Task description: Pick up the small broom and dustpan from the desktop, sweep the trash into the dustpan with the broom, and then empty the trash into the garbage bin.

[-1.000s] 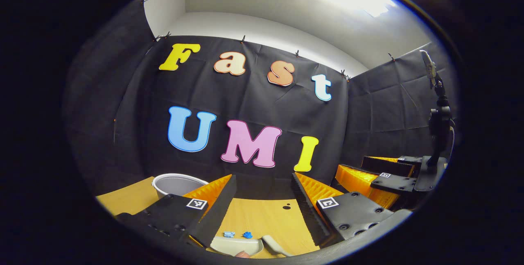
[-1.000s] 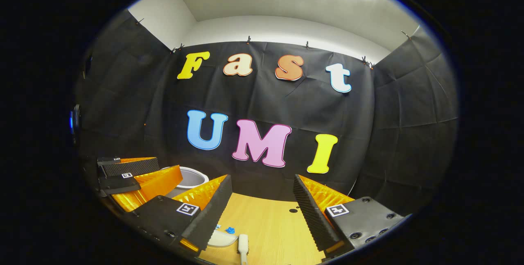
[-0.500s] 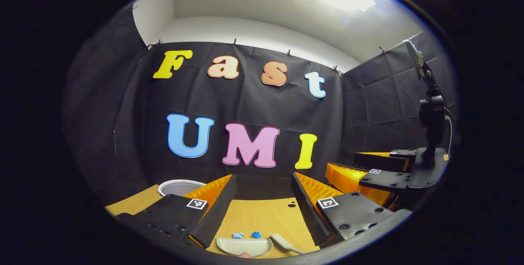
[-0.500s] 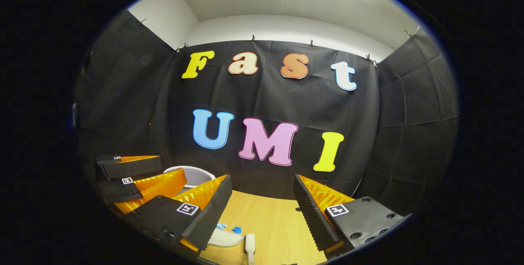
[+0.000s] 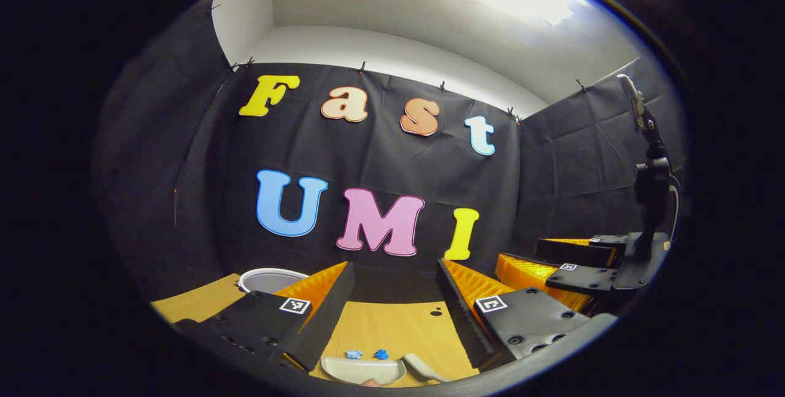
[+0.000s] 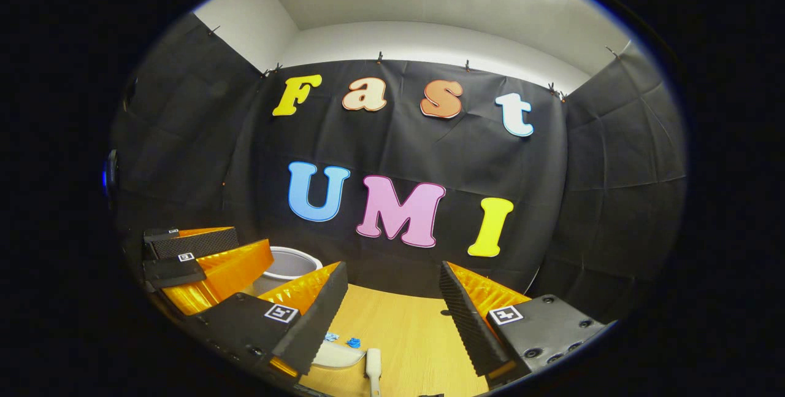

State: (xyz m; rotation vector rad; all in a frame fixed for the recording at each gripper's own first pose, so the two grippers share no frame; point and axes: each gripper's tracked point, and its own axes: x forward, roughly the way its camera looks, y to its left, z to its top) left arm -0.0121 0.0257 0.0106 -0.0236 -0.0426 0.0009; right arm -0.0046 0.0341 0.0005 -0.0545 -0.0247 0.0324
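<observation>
My left gripper, jaws wide and empty, hangs above the desktop with the dustpan at bottom centre directly below it, while my right gripper, equally wide, has the broom lying lengthwise beneath.

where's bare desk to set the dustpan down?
Free: the desk beyond the broom, toward the wall, and the strip left of the bin. Crowded: near edge, where dustpan, trash bits and broom sit close together. Both grippers hang open above.
</observation>
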